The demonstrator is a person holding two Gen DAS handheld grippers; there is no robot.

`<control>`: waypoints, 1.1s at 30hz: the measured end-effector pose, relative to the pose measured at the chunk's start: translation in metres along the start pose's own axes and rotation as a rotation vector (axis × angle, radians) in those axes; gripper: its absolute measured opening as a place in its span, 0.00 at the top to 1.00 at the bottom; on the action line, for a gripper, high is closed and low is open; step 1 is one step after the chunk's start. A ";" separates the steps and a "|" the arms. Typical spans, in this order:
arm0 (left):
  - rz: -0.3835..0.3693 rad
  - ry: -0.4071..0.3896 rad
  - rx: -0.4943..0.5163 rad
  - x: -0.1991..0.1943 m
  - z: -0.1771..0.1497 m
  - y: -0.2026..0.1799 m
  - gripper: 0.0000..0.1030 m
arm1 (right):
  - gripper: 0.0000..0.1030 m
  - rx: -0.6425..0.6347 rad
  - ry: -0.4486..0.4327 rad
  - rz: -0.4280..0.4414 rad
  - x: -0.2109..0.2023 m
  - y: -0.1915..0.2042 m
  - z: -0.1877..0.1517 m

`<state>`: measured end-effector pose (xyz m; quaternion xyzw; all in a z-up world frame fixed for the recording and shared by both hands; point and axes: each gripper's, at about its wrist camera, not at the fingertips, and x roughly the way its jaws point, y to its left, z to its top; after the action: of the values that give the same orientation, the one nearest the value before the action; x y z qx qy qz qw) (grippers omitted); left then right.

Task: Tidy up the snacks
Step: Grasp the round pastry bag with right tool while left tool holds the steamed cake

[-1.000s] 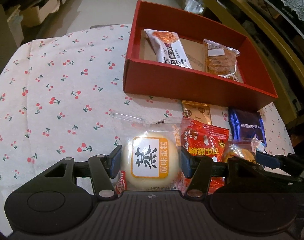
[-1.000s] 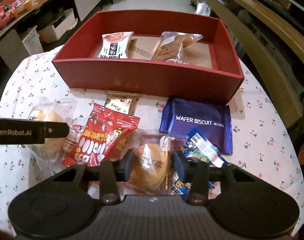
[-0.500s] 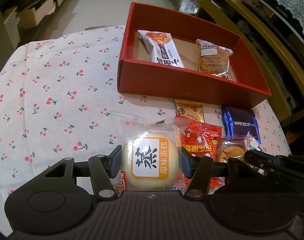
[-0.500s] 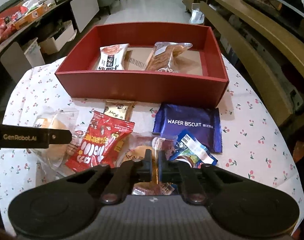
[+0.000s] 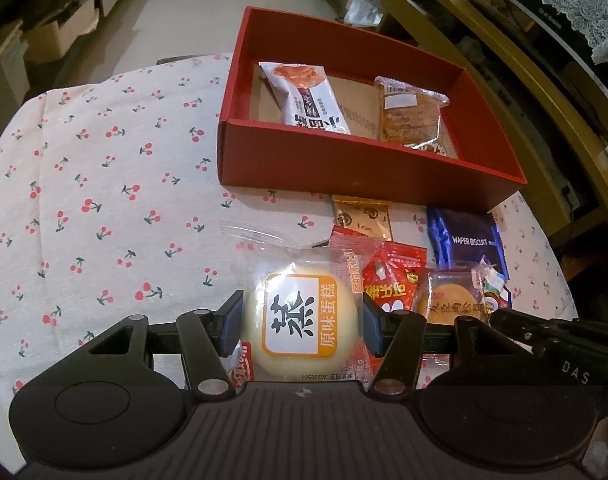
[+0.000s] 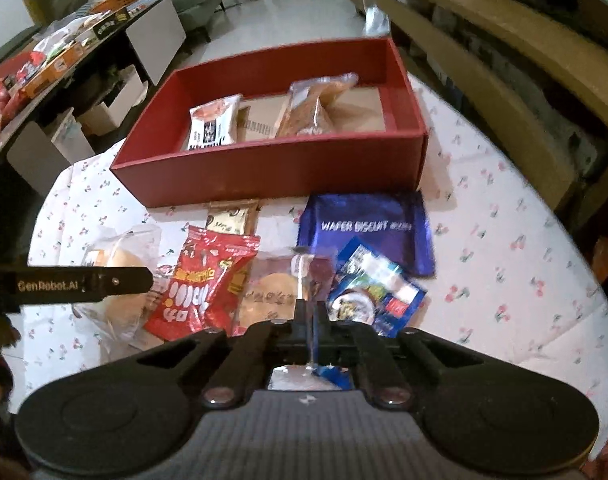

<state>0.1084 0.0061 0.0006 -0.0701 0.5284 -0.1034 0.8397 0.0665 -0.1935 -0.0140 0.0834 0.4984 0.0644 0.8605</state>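
- Two snacks lie in my red box at twelve o'clock; several wait outside.
- My left gripper clamps the steamed cake.
- My right gripper pinches the pastry packet's wrapper.

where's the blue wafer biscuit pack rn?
In the right wrist view the blue wafer biscuit pack lies flat on the cherry-print tablecloth, right of centre, just in front of the red box, with a small blue packet overlapping its near edge.
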 end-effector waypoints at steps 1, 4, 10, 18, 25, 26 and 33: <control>0.002 0.002 0.000 0.001 0.000 0.000 0.37 | 0.67 -0.007 0.001 -0.005 0.001 0.001 0.001; 0.003 0.000 -0.002 0.001 0.001 0.000 0.38 | 0.53 -0.002 0.009 0.015 0.006 0.006 0.004; -0.002 0.002 -0.002 0.000 0.001 0.004 0.37 | 0.29 -0.058 0.011 0.009 0.012 0.032 0.010; -0.003 0.016 -0.012 0.000 -0.001 0.011 0.27 | 0.08 -0.206 0.021 -0.135 0.035 0.060 0.004; -0.004 0.028 -0.006 0.004 -0.002 0.008 0.18 | 0.07 -0.139 0.063 -0.124 0.042 0.045 0.004; 0.001 0.026 -0.002 0.004 -0.003 0.008 0.17 | 0.07 -0.155 0.055 -0.129 0.042 0.049 0.005; 0.026 0.017 -0.008 -0.002 -0.006 0.014 0.15 | 0.20 -0.260 0.040 -0.189 0.052 0.061 -0.002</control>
<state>0.1037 0.0196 -0.0034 -0.0659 0.5367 -0.0911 0.8362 0.0889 -0.1231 -0.0463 -0.0775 0.5083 0.0486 0.8563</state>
